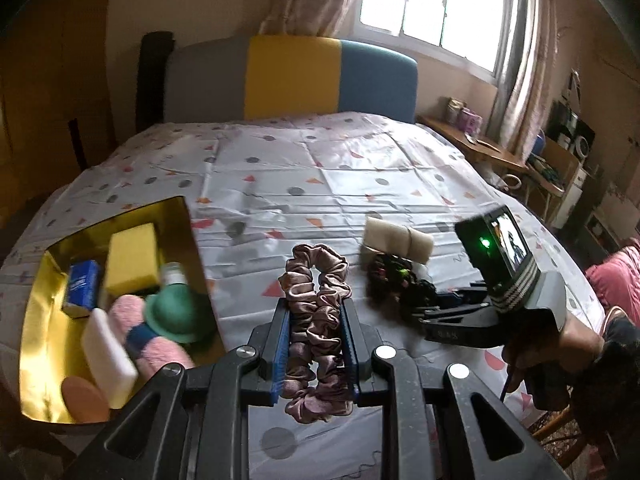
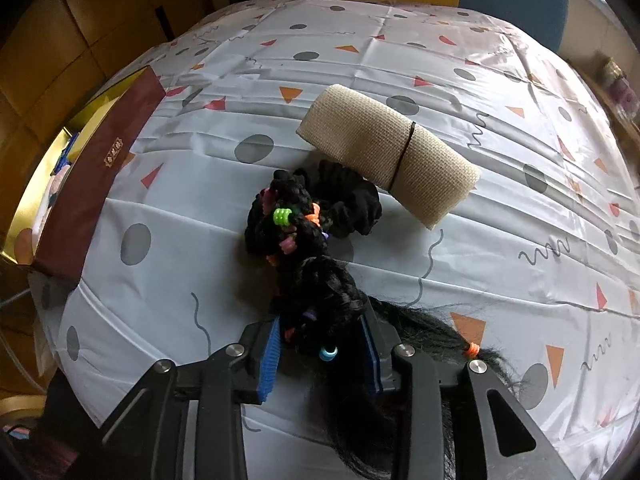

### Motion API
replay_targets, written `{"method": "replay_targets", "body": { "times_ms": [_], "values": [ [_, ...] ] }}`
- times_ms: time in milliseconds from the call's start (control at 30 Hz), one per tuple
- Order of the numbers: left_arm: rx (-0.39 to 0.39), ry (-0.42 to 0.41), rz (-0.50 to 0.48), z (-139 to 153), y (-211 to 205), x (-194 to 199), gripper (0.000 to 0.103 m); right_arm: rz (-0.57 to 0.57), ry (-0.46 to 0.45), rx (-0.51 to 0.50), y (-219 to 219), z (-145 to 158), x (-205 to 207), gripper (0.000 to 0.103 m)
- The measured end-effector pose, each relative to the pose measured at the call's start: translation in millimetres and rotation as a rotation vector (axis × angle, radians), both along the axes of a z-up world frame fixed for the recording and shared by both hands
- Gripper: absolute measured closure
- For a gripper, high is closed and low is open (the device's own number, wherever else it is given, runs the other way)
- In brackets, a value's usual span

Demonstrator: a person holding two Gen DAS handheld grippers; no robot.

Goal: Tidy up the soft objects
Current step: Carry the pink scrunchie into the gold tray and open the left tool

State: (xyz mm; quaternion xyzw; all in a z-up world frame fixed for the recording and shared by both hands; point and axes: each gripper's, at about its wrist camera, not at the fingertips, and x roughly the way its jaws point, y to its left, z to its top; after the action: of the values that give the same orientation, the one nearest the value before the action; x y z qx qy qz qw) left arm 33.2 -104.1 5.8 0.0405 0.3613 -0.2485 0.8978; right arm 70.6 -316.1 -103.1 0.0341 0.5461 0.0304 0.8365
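Observation:
My left gripper point(image 1: 316, 316) is shut on a mauve satin scrunchie point(image 1: 318, 300) and holds it above the table, right of a gold-lined box point(image 1: 36, 320). The box holds a yellow sponge point(image 1: 132, 260), a blue pack point(image 1: 82, 288), a white sponge, a pink fluffy roll and a green item. My right gripper point(image 2: 320, 332) is shut on a black braided hairpiece with coloured beads point(image 2: 296, 240), which lies partly on the table. A black scrunchie point(image 2: 348, 196) and a beige bandage roll point(image 2: 388, 152) lie just beyond it. The right gripper also shows in the left wrist view point(image 1: 420, 304).
The table has a white cloth point(image 2: 480, 280) with triangles and dots. The box's maroon wall point(image 2: 92, 176) stands at the left in the right wrist view. A colourful chair back point(image 1: 292, 76), a window and a cluttered side desk point(image 1: 500, 152) lie beyond the table.

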Motion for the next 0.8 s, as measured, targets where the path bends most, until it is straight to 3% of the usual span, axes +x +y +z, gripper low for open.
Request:
{"method": "replay_targets", "body": {
  "times_ms": [800],
  "values": [
    [-0.012,0.002,0.183,3.8,74.5,13.2,0.080,0.041,-0.026,-0.069,5.4,-1.3,-1.3,0.067]
  ]
}}
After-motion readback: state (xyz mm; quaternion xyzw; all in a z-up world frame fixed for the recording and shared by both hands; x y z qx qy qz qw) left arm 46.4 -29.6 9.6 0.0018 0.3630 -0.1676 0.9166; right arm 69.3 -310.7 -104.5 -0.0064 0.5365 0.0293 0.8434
